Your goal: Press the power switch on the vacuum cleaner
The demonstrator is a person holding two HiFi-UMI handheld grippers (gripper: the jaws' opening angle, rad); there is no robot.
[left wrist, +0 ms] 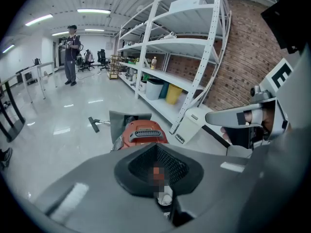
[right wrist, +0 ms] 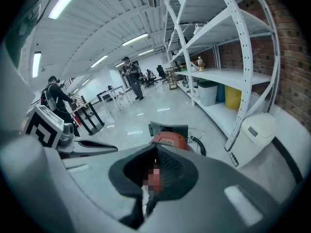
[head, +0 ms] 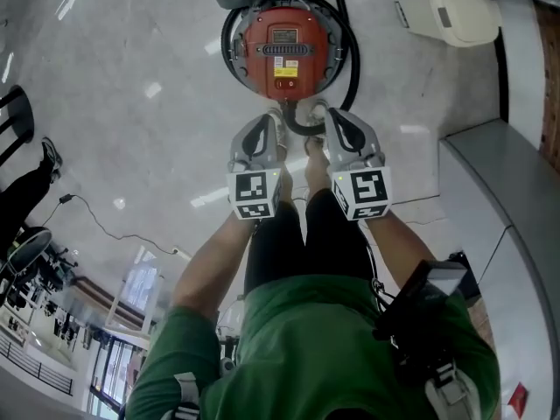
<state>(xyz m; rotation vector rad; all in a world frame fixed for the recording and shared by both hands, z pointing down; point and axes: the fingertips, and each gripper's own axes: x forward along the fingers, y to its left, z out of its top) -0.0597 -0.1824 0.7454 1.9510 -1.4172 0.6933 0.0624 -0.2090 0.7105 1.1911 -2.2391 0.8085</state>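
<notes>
Orange-red vacuum cleaner (head: 283, 49), black hose (head: 355, 55), green shirt (head: 324, 339), yellow bin (left wrist: 173, 93), red-brown brick wall (left wrist: 243, 57), white shelves (left wrist: 184, 43)

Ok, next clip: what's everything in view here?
vacuum: one, red, on the floor ahead of the person's feet
hose: one, black, curled round the vacuum
nozzle: one, black, on the floor beyond the vacuum
bin: one, white, by the foot of the shelving
shelving: white, along the brick wall
tub: one, yellow, low on the shelving
people: at least two, dark clothes, farther across the hall
shirt: one, green, on the person
left gripper: grey, jaws shut, empty
right gripper: grey, jaws shut, empty, beside the left
</notes>
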